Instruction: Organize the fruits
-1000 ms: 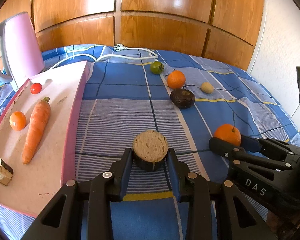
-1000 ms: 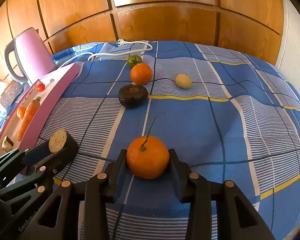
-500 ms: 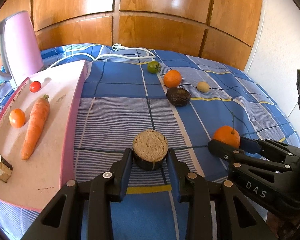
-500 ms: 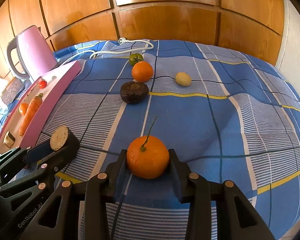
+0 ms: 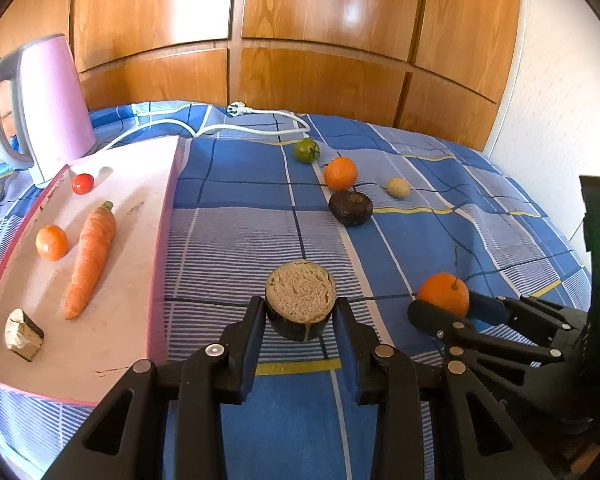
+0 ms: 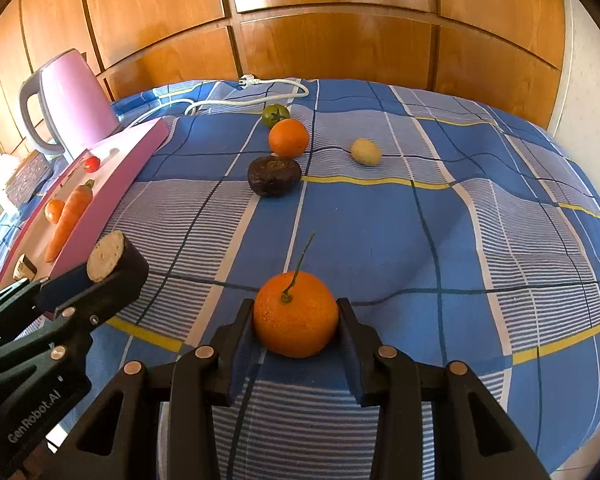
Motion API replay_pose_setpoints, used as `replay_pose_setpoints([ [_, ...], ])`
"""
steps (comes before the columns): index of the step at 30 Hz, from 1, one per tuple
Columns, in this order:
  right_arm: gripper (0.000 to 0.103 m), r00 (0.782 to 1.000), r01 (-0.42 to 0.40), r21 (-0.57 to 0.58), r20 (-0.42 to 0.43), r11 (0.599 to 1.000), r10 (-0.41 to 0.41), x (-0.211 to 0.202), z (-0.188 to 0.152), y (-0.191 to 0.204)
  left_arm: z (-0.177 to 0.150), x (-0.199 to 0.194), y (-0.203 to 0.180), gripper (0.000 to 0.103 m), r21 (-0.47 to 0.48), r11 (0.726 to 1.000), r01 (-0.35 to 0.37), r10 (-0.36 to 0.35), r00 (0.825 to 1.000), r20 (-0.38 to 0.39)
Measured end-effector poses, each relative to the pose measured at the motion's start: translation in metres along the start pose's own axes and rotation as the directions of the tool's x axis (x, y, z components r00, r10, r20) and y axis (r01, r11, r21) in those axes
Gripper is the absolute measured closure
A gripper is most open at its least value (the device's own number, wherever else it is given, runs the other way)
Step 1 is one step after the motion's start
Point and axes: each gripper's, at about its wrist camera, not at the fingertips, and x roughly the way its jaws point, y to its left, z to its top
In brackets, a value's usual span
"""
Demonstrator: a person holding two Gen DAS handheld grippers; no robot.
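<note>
Left wrist view: left gripper [image 5: 300, 316] clamps a dark-skinned eggplant chunk [image 5: 300, 300] (spongy tan cut face) beside the pink tray [image 5: 162, 232]. Right wrist view: right gripper [image 6: 296, 320] pinches a dimpled, stemmed orange [image 6: 295, 313] above the checked blue bedspread [image 6: 440, 240], wood panelling behind.

Bedspread [image 6: 380, 220]: blue check, white stripes, yellow lines. Kettle [image 5: 56, 104]: pink, grey handle. Tray [image 5: 140, 216]: pink rim. Carrot [image 5: 92, 256], stemmed mandarin [image 6: 296, 316]: orange. Tomato [image 5: 307, 150]: green.

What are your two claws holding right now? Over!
Left gripper shut on eggplant chunk. Right gripper shut on stemmed orange. Pink tray left, path open.
</note>
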Motion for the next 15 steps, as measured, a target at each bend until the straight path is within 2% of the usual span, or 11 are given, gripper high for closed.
replay_pose_setpoints([
  [15,0.064,0.999,-0.043,-0.046,-0.017,0.998,0.042,-0.005,-0.006,0.023,0.001,-0.019,0.013,0.068,-0.039,0.999,-0.001,0.002,0.999,0.035],
])
